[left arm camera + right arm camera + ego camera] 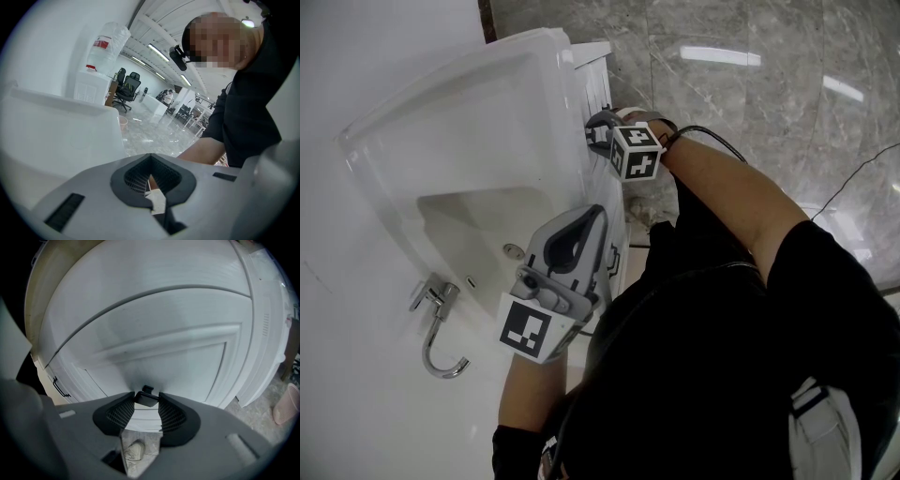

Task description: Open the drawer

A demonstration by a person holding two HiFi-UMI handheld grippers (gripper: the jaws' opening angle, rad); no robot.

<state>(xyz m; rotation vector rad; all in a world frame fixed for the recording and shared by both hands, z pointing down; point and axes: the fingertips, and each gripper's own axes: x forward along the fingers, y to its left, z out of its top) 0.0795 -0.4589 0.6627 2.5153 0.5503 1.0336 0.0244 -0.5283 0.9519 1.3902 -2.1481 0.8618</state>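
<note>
Left gripper (592, 217): nearest, over the front edge of the white worktop (356, 281), just beside the basin. Jaws together, nothing between them (150, 159). Cannot tell whether it rests on the edge.
Basin (478, 225): white, sunk into the worktop.
Tap (441, 328): chrome with a curved spout, on the worktop at the basin's rim.
Right forearm (722, 187): bare, reaching past the worktop edge and down the cabinet front.
Right gripper (598, 131): below the worktop edge, against the cabinet front. Jaws stand wide (146, 401), with 1 dark handle (146, 397) between their tips. Pads flank it closely on both sides, but no firm clamp is evident.
Drawer (178, 352): white panelled front under the worktop, directly ahead of the right gripper. The handle sits low on the panel.
Second handle (60, 386): dark bar on the neighbouring front, at the left of the right gripper view.
Floor (750, 56): glossy grey marble. 1 pale shoe (133, 451) shows through the gap between the right jaws.
Cable (712, 136): black, running from the right wrist out across the floor.
Far room: water dispenser (93, 84) with a bottle on top, office chairs (129, 86) beyond it.
</note>
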